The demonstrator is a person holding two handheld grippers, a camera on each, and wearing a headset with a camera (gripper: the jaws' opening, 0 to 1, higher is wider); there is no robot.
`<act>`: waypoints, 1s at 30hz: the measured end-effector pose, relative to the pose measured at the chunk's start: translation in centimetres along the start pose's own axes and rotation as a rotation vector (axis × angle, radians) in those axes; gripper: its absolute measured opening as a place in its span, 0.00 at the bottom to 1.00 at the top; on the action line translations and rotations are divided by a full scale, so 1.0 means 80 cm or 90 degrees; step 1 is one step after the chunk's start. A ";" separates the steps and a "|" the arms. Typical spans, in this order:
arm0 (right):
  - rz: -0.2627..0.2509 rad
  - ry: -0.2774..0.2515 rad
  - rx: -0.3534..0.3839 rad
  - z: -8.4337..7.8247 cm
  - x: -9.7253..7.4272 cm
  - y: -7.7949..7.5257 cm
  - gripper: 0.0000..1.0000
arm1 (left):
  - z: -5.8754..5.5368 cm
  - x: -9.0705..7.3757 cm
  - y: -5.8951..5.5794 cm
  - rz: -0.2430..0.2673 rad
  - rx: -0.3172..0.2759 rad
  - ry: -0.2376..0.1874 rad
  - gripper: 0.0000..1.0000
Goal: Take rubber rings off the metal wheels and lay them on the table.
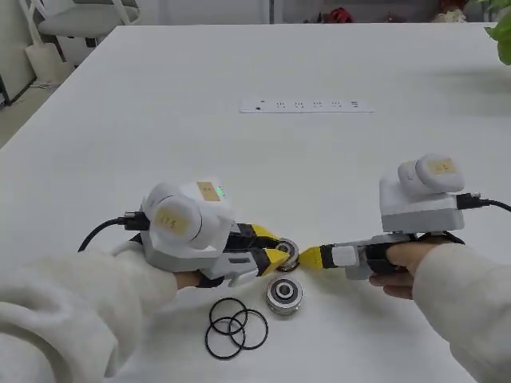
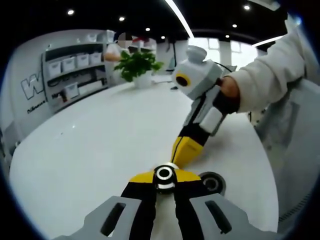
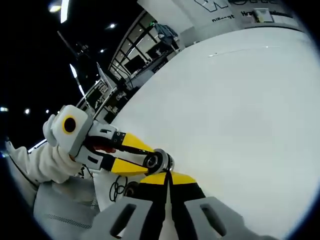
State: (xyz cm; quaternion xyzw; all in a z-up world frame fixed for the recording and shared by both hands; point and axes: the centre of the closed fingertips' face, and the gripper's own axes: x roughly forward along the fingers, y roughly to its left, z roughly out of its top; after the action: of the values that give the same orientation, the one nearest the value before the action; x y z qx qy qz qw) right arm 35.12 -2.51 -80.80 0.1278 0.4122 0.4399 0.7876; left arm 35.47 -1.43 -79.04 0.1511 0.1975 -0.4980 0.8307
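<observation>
Ring removal underway: we clamp wheel (image 2: 165, 173) betw. L gripper (image 2: 165, 181) jaws, R gripper (image 3: 167, 181) jaws shut narrow at its rim, ring grip unclear; next needs an outward peel.

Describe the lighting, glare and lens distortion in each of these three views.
Head view: soft, even light, faint shadows on the table, rubber rings crisp. Left gripper view: fisheye curves the table edge, ceiling lights glare, the gripped metal wheel is sharp. Right gripper view: rolled sideways, tabletop nearly washed out white.
</observation>
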 end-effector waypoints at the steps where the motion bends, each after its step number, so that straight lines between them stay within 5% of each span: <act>1: -0.002 0.001 -0.006 0.000 0.000 0.001 0.00 | 0.000 0.000 0.000 0.000 0.000 -0.001 0.14; 12: 0.004 -0.021 0.068 0.010 -0.006 -0.001 0.00 | 0.000 0.000 0.001 0.000 -0.002 -0.005 0.14; 30: 0.015 -0.031 0.100 0.015 -0.009 0.004 0.00 | 0.000 -0.001 0.000 0.005 -0.006 -0.011 0.14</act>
State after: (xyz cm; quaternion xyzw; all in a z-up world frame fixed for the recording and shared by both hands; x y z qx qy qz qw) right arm 35.62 -2.68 -79.48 0.2048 0.4246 0.4122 0.7796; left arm 35.47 -1.41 -78.99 0.1436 0.1922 -0.4950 0.8351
